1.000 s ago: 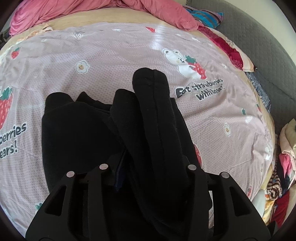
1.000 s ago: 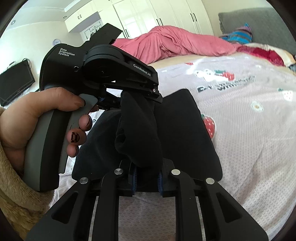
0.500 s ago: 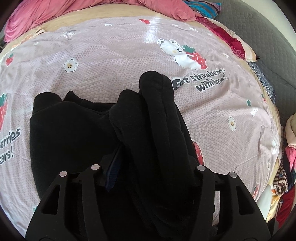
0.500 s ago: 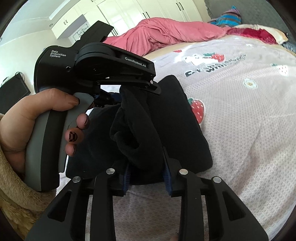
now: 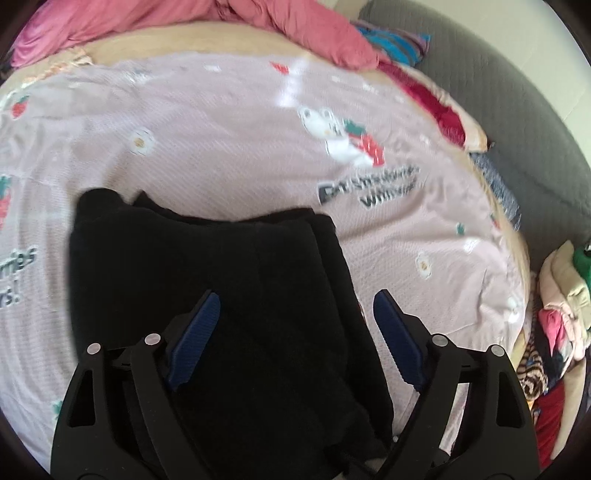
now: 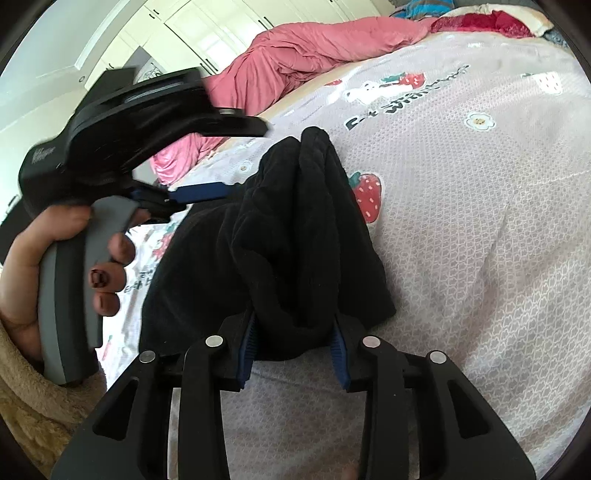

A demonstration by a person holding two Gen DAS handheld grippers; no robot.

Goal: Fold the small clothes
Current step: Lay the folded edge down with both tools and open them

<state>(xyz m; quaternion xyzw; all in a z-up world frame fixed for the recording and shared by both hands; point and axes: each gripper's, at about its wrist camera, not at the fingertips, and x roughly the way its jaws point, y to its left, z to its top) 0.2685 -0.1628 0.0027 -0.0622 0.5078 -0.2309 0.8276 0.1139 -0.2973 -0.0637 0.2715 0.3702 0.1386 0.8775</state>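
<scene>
A small black garment (image 5: 207,280) lies folded on the pink strawberry-print bedsheet (image 5: 229,140). My left gripper (image 5: 293,321) is open above it, its blue pads wide apart and holding nothing. In the right wrist view the garment (image 6: 295,229) has a bunched fold standing up between the pads of my right gripper (image 6: 293,349). The jaws are parted around the fold, with the pads at its sides; whether they still pinch it is unclear. The left gripper's body (image 6: 122,155) shows there, held in a hand at the left.
A pink duvet (image 5: 207,22) is heaped at the far end of the bed. A grey headboard (image 5: 517,122) and a pile of mixed clothes (image 5: 554,317) are at the right. White wardrobes (image 6: 207,33) stand behind.
My left gripper has opened and let go of the black fold, which dropped flat onto the garment. My right gripper's jaws have widened around the fold it held.
</scene>
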